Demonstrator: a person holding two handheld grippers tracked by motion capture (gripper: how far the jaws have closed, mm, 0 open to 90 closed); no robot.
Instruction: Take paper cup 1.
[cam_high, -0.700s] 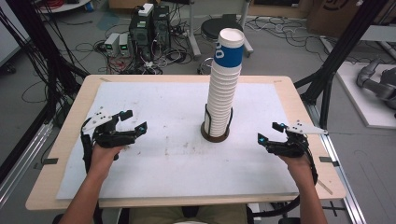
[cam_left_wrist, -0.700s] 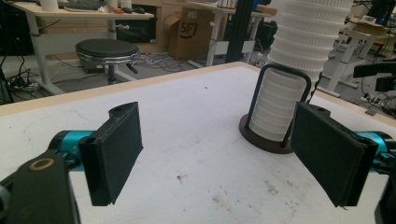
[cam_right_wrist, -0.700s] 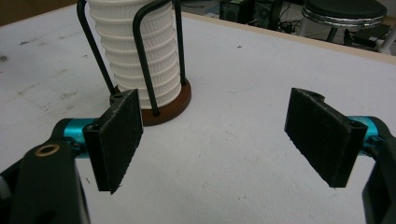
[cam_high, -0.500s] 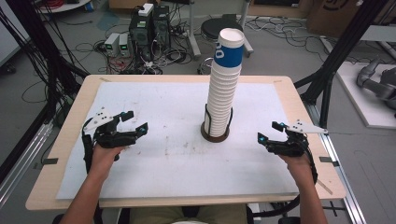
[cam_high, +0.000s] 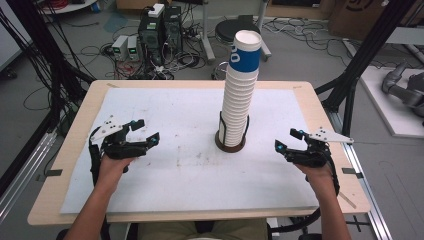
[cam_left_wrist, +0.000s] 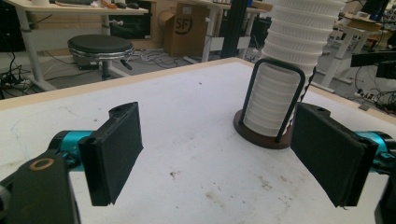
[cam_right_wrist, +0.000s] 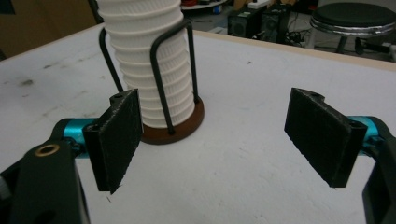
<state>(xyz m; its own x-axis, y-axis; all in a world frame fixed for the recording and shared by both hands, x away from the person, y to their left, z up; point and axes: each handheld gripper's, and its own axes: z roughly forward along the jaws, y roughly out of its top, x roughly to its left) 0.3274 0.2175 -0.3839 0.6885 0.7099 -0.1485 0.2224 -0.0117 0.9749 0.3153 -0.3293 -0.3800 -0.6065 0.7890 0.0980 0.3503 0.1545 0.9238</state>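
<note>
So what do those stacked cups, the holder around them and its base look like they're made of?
The cups look like matte white paper with ribbed outer walls; the top one carries a blue printed band. The holder seems to be thin black-coated metal wire, bent into smooth upright loops. Its round base is dark brown and dull, possibly wood or plastic; the look leaves that open.

Even, diffuse overhead light, soft faint shadows; no harsh glare. High view slightly soft; gripper views sharp near, backgrounds mildly blurred, edges stretched.
</note>
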